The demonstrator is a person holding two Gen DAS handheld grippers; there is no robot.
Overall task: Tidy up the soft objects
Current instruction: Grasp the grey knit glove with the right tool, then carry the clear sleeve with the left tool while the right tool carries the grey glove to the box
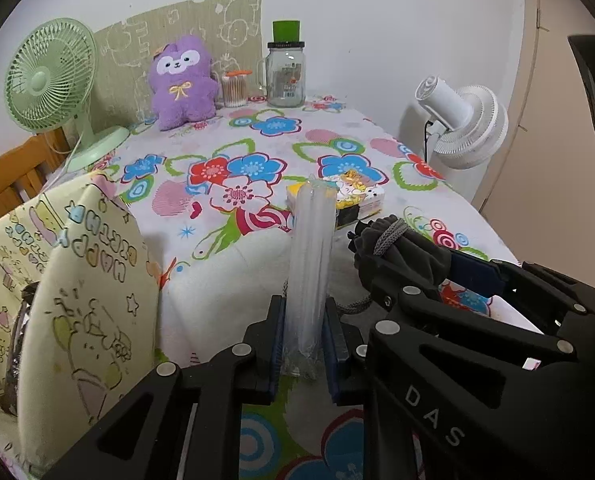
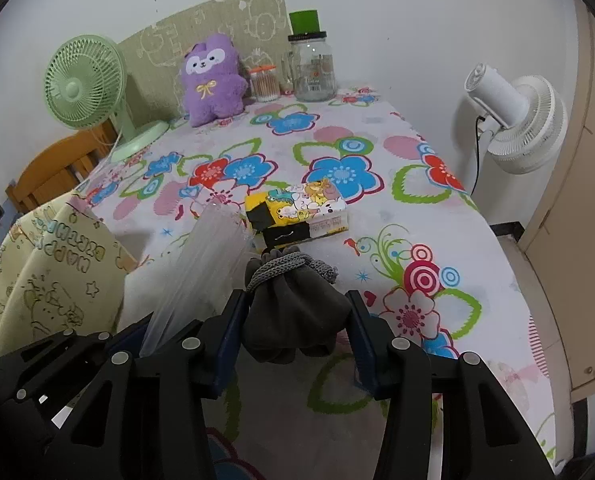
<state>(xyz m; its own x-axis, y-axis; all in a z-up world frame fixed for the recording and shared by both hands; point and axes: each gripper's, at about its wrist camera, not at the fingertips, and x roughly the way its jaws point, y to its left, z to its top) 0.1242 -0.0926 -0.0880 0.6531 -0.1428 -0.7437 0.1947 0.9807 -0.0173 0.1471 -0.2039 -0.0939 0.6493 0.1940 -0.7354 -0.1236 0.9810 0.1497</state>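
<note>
Left wrist, left gripper clamping straw pack

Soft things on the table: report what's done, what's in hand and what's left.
Done: nothing shows as put away; the inside of the gift bag is hidden. In hand: the left gripper is shut on a clear packet, and the right gripper is shut on a grey pouch, both above the tablecloth. Left: the tissue pack mid-table and the purple plush by the wall.
</note>
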